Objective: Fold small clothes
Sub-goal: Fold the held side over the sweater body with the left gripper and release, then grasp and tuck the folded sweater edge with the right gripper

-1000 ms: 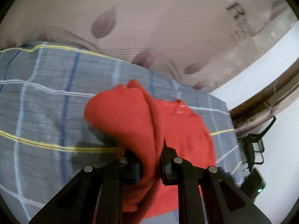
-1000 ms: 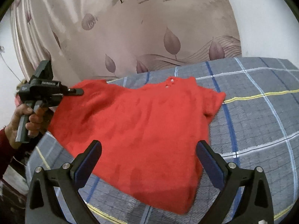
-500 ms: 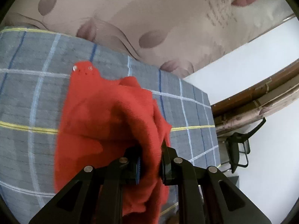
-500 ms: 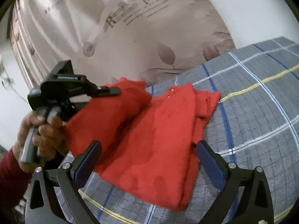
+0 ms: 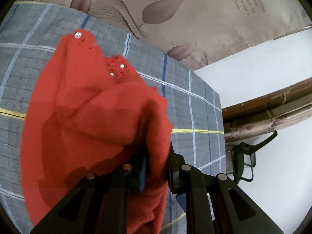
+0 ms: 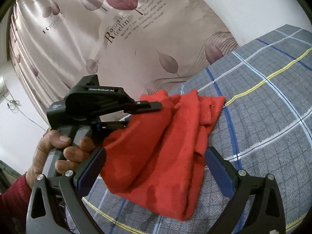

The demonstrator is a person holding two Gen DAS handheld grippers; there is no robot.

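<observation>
A grey plaid bedspread (image 5: 175, 101) lies before a leaf-print curtain (image 5: 195, 9). Left wrist view: the left gripper (image 5: 156, 167) pinches the red sweater (image 5: 81, 117), whose side now drapes over the body. Right wrist view: the right gripper (image 6: 154, 167) hangs spread and empty; the sweater's lengthwise fold has narrowed since a second ago.

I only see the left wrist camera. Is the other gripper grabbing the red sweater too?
Observer: No. The right gripper is wide open and holds nothing.
Child: Who's holding my gripper?
Observer: A hand with a dark red sleeve grips the handle of the left gripper.
Child: Is the whole sweater up in the air?
Observer: No. Only the pinched side of the red sweater is lifted; its near end lies on the plaid blanket.
</observation>
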